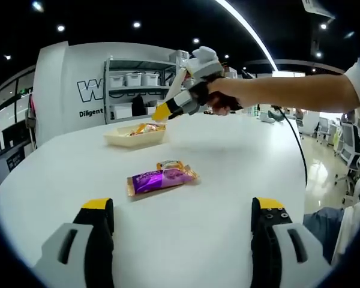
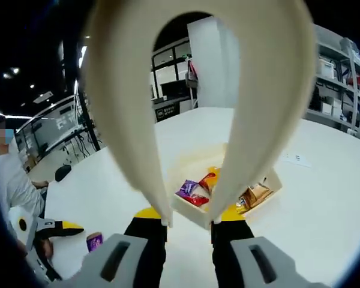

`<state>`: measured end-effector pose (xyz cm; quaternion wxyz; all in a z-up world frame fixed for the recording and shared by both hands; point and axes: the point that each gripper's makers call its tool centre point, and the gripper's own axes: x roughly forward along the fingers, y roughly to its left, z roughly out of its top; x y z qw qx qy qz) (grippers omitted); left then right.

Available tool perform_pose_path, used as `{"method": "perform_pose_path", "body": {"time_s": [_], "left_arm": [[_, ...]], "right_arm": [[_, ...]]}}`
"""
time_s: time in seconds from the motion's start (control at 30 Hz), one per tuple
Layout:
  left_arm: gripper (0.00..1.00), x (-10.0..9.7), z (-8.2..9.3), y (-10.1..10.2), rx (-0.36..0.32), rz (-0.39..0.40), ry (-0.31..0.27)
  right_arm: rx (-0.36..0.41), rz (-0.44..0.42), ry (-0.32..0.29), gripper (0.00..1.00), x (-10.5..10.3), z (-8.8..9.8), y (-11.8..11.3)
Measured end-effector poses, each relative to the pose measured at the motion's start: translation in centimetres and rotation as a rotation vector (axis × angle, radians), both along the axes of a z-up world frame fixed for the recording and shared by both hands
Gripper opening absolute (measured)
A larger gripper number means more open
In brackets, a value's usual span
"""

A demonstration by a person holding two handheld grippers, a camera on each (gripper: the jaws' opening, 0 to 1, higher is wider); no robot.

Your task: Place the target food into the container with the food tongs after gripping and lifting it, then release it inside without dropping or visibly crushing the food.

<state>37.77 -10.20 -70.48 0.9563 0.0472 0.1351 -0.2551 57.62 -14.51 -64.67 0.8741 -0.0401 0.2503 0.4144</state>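
Left tool (image 1: 183,223): hanging low over the white surface (image 1: 228,174), its jaws standing wide apart with nothing between them.
Right tool (image 2: 189,223): clamping the cream food tongs (image 2: 192,90) at their arms; in the left gripper view it (image 1: 168,110) is hovering just above the container (image 1: 135,134).
Tongs: arching up past the lens; the tips are reaching toward the tray, and whether they are carrying anything is hard to tell.
Target food: a purple snack packet (image 1: 161,179) is lying flat on the surface, near the left tool and apart from the container, with a small orange wrapped piece (image 1: 170,164) touching its far edge.
Container contents: several wrapped snacks (image 2: 195,191) are sitting inside.
Handling: probably light, crinkly and slippery, with contents that could crush; taking it across the middle with gentle pressure looks safest.
Hidden: packet lettering is too small to read.
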Motion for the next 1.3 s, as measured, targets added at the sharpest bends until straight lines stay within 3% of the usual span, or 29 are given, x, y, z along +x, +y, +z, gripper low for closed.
{"method": "perform_pose_path", "body": {"time_s": [0.33, 0.6, 0.8, 1.13, 1.3], "left_arm": [[0.94, 0.1, -0.1, 0.3, -0.001, 0.003, 0.001], [0.93, 0.0, 0.0, 0.1, -0.001, 0.005, 0.001], [0.93, 0.0, 0.0, 0.1, -0.001, 0.007, 0.002], [0.93, 0.0, 0.1, 0.1, -0.001, 0.007, -0.001], [0.93, 0.0, 0.1, 0.1, 0.000, 0.005, -0.003]], "right_arm": [[-0.001, 0.032, 0.033, 0.23, -1.6, -1.1, 0.0], [0.009, 0.085, 0.080, 0.23, -4.2, -2.0, 0.7], [0.015, 0.171, 0.078, 0.23, -6.4, -2.6, 1.5], [0.022, 0.219, 0.066, 0.23, -7.9, -2.7, 1.8], [-0.024, 0.261, 0.044, 0.23, -9.0, -3.5, 1.9]]}}
